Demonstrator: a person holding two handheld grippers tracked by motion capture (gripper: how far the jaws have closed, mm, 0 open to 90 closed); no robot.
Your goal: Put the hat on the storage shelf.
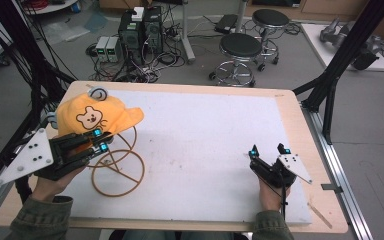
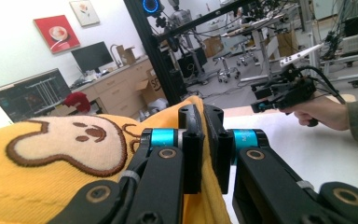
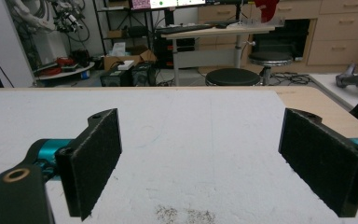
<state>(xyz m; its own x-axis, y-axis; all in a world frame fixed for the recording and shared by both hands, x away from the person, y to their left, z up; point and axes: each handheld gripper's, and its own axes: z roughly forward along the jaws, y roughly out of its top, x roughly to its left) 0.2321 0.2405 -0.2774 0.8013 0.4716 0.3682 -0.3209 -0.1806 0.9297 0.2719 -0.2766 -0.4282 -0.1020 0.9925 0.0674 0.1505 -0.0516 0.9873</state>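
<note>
Orange knitted cap (image 1: 96, 116) with a cream bear face stitched on its front and a small grey ear on top sits at the left end of the table, perched on a stand of looped tan wire (image 1: 117, 167) whose rings rest on the white foam board (image 1: 205, 145) covering the light wooden tabletop (image 1: 307, 150). A person seated at the near edge holds 2 black two-jaw grippers, 1 in each hand, olive sleeves showing at the bottom of the high view. The left gripper (image 1: 100, 141), topped by a grey three-cornered plate, reaches in from the near left corner, its jaws pressed together on the orange fabric at the lower front of the cap, close to the brim; the left gripper view (image 2: 204, 140) shows yellow-orange cloth pinched between the 2 black pads, with the bear face just to the side. The right gripper (image 1: 269, 150) is held well apart from the cap, at the near right part of the board, pointing away from the person. Its jaws stand wide apart with nothing between them, and the right gripper view (image 3: 200, 163) looks along them over bare white foam. Beyond the far edge of the table, 2 black round stools (image 1: 240, 47) and a cluster of computer boxes and cables (image 1: 140, 35) stand on the grey floor
</note>
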